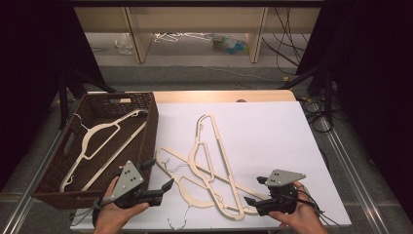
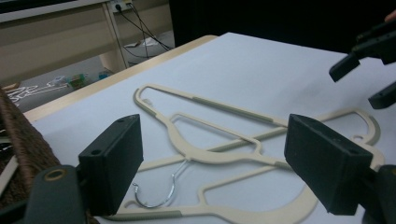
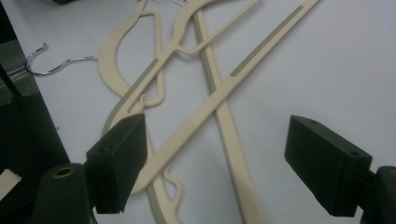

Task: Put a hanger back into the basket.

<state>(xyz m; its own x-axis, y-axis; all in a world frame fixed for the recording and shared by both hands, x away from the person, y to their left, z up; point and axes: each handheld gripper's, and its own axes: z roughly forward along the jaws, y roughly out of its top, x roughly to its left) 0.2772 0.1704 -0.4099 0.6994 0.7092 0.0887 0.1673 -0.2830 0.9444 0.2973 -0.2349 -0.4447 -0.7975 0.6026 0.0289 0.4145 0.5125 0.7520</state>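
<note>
Several cream plastic hangers (image 1: 210, 168) lie crossed in a pile on the white table top (image 1: 272, 131). One more cream hanger (image 1: 104, 141) lies inside the brown wicker basket (image 1: 152, 127) at the left. My left gripper (image 1: 160, 173) hovers between the basket and the pile, open and holding nothing. In the left gripper view its jaws (image 2: 215, 158) frame the hangers (image 2: 210, 149) and a wire hook (image 2: 156, 198). At the pile's near right end my right gripper (image 1: 253, 190) is open and holds nothing. Its own view (image 3: 215, 158) looks down on crossed hanger bars (image 3: 205, 107).
The table's front edge lies just under both hands. A wooden strip (image 1: 224, 96) runs along the far edge. Beyond it stand a low shelf unit (image 1: 195, 29) and floor cables (image 1: 287, 53). Dark curtains close in both sides. My right gripper (image 2: 364, 77) shows in the left gripper view.
</note>
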